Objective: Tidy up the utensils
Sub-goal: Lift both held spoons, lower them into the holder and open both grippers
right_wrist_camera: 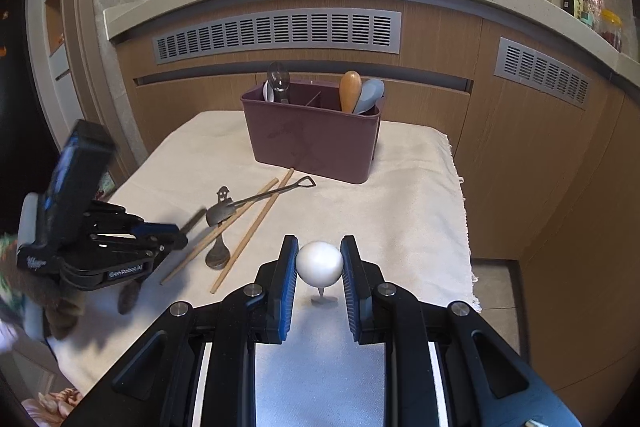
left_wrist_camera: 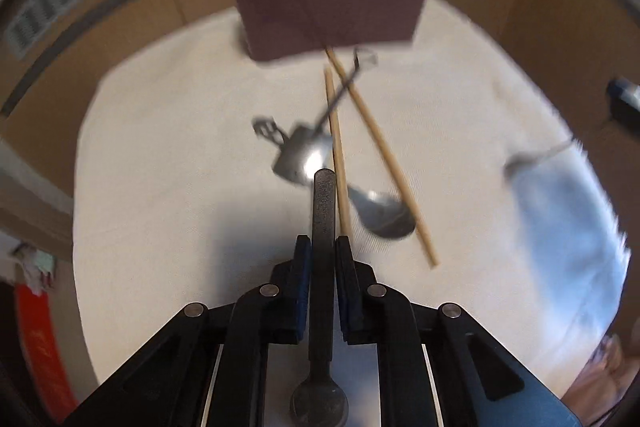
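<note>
Left gripper (left_wrist_camera: 323,247): nearest the left wrist camera, its blue-padded fingers (left_wrist_camera: 303,267) pinch the flat handle of a dark metal spoon (left_wrist_camera: 323,211); the bowl sits back towards the camera, the handle sticks forward over the cloth.
Cloth (right_wrist_camera: 400,187): cream fabric covering the small table, with loose utensils in its middle.
Shovel-shaped spoon (right_wrist_camera: 260,199): lies across the chopsticks, its blade near the left gripper's tip.
Chopsticks (right_wrist_camera: 256,227): two wooden sticks, lying loosely side by side, far ends close to the caddy.
Steel spoon (right_wrist_camera: 218,255): rests between the chopsticks, bowl towards the camera.
Right gripper (right_wrist_camera: 319,263): fingers (right_wrist_camera: 286,267) pressed on either side of a white round-bowled spoon (right_wrist_camera: 319,262), held above the cloth.
Caddy (right_wrist_camera: 316,147): maroon divided holder at the far edge of the cloth; a clear spoon (right_wrist_camera: 279,79) stands in its left compartment, a wooden-handled one (right_wrist_camera: 350,91) and a grey-blue one (right_wrist_camera: 370,95) in its right.
</note>
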